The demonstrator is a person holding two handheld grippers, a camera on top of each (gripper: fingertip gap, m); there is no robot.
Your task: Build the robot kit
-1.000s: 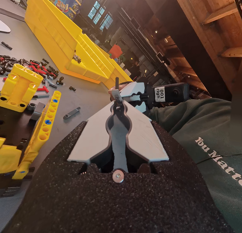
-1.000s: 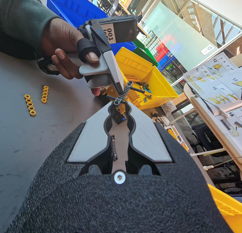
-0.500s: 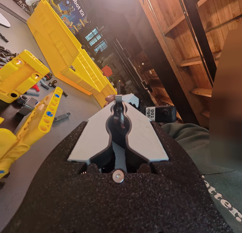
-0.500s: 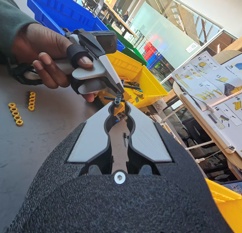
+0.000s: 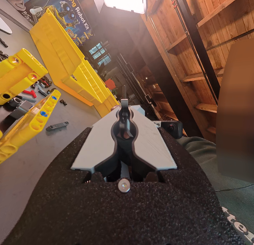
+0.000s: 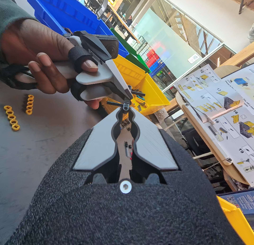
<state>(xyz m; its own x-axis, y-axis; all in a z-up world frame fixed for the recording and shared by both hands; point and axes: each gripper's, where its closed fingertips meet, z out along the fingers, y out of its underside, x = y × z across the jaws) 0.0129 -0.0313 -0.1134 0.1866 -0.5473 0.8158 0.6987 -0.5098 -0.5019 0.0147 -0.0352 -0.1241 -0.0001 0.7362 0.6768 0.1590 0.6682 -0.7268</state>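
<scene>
We have swung the grey beam (image 6: 126,103) upright; left gripper (image 5: 124,107) pinches its top, right gripper (image 6: 125,110) flanks its lower end, grip unclear.

Grey table (image 5: 66,128) is carrying a big yellow beam assembly (image 5: 20,78) at left, a long yellow holed beam (image 5: 34,122) lying beside it, a small grey ribbed piece (image 5: 57,126) just past that. Yellow bin (image 5: 61,56) is standing behind, printed box (image 5: 77,22) leaning behind it. In the right wrist view 2 rows of yellow rings (image 6: 11,118) are lying on the table, blue bin (image 6: 71,14) and another yellow bin (image 6: 144,81) sitting farther off, instruction booklet (image 6: 219,100) propped at right.
</scene>
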